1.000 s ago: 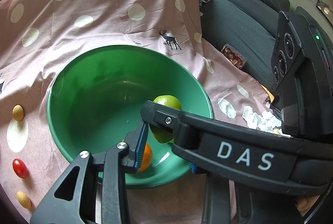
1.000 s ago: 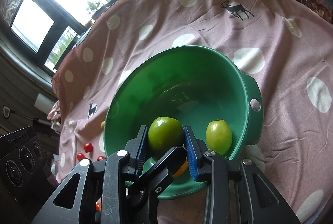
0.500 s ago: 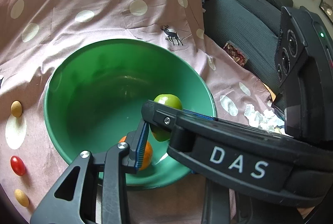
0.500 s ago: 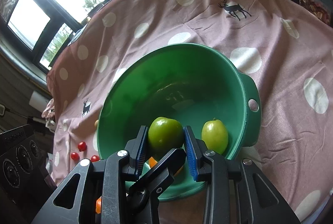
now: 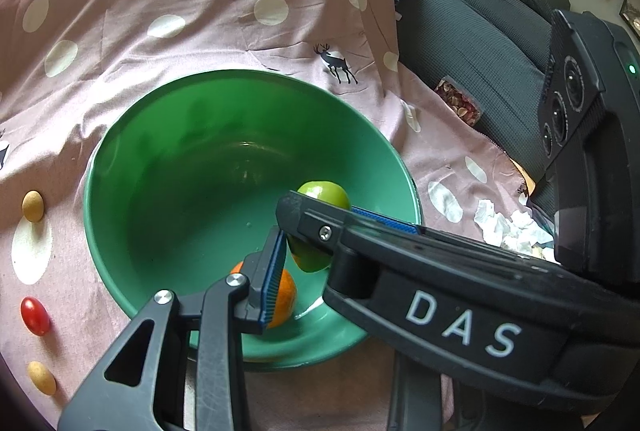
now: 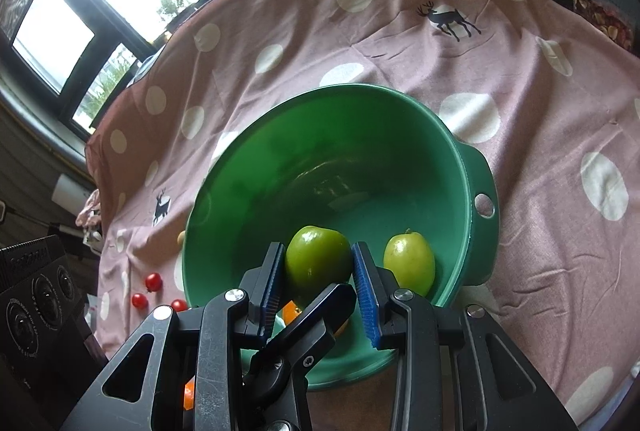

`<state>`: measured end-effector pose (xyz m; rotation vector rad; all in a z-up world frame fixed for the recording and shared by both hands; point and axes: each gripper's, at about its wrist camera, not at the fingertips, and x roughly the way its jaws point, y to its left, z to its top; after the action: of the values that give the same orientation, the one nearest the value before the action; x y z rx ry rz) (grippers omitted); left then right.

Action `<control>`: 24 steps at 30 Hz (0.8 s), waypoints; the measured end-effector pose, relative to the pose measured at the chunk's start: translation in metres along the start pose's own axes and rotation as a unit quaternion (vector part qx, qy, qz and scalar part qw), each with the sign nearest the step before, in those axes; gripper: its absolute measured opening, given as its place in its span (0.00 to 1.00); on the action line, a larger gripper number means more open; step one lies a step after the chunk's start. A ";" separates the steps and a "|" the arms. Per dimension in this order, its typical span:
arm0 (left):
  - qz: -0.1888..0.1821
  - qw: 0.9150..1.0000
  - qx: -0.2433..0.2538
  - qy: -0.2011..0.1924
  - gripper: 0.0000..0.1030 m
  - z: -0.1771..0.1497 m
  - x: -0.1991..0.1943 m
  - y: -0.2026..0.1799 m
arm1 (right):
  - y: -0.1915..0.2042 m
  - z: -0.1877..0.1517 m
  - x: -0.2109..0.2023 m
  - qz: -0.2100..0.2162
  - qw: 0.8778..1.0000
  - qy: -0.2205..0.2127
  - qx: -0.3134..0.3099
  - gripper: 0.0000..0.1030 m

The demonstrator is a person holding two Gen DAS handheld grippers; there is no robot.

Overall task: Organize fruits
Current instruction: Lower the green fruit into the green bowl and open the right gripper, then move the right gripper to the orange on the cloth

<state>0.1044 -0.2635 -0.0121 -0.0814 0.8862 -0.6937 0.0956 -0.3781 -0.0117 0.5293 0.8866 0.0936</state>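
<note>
A green bowl [image 5: 192, 159] sits on a pink polka-dot cloth; it also shows in the right wrist view [image 6: 460, 167]. My right gripper [image 6: 318, 275] is shut on a green apple [image 6: 318, 257], held over the bowl's near side. That apple shows in the left wrist view [image 5: 320, 195] behind the right gripper's arm. A second yellow-green apple [image 6: 409, 263] lies inside the bowl at the right. An orange [image 5: 282, 297] lies in the bowl's near part. Only the left finger [image 5: 272, 279] of my left gripper shows; its other finger is hidden by the right gripper.
Small fruits lie on the cloth left of the bowl: a tan one [image 5: 33, 206], a red tomato [image 5: 35, 315], a yellow one [image 5: 41, 377]. Red tomatoes [image 6: 153, 281] also show in the right wrist view. Crumpled tissue [image 5: 506, 227] and a grey sofa [image 5: 480, 27] are at right.
The right gripper with the green apple has sunk a little toward the bowl. The bowl has drifted slightly in both views. The grip has not changed.
</note>
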 end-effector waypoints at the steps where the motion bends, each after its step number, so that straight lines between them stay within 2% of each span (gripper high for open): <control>1: 0.001 1.000 -0.001 0.001 0.32 0.000 0.000 0.000 | 0.000 0.000 0.000 -0.001 1.000 0.000 0.000 0.36; 18: 0.018 1.000 -0.012 0.009 0.32 -0.001 0.003 0.000 | 0.000 0.002 0.001 -0.017 1.000 -0.013 -0.001 0.36; 24: 0.041 0.999 -0.006 0.002 0.32 0.000 -0.005 0.000 | 0.001 0.003 0.001 -0.026 1.000 -0.016 -0.002 0.36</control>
<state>0.1023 -0.2607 -0.0087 -0.0554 0.8925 -0.6123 0.0989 -0.3782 -0.0104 0.5027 0.8689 0.0387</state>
